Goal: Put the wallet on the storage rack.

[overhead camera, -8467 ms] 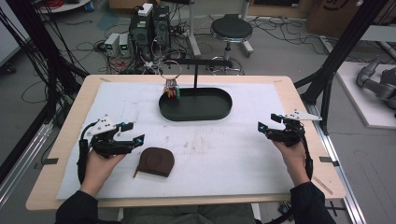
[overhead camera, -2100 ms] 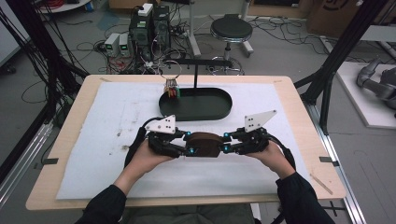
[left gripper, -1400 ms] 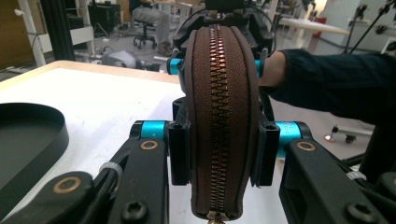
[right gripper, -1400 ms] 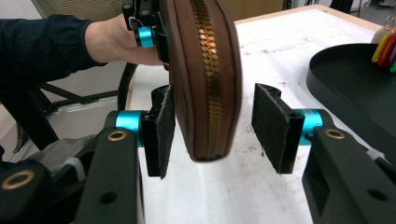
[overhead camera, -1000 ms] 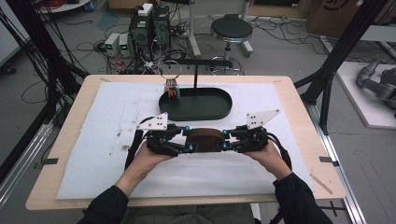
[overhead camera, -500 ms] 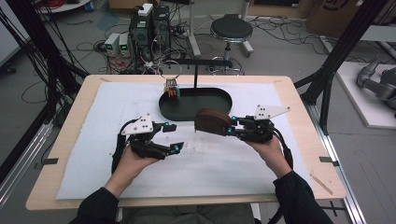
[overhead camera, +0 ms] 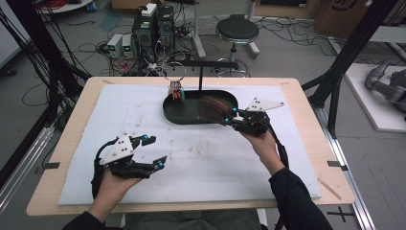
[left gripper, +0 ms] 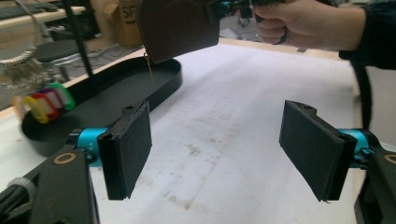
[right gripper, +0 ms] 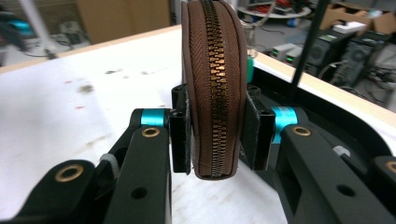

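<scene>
Brown zipped pouch clamped edge-on between the pads of the right gripper, raised above the right end of the black oval tray at the far centre of the white mat. Left gripper, at the near left, has just been opening; its jaws stand wide with nothing between them. Coloured tags sit at the tray's left end.
</scene>
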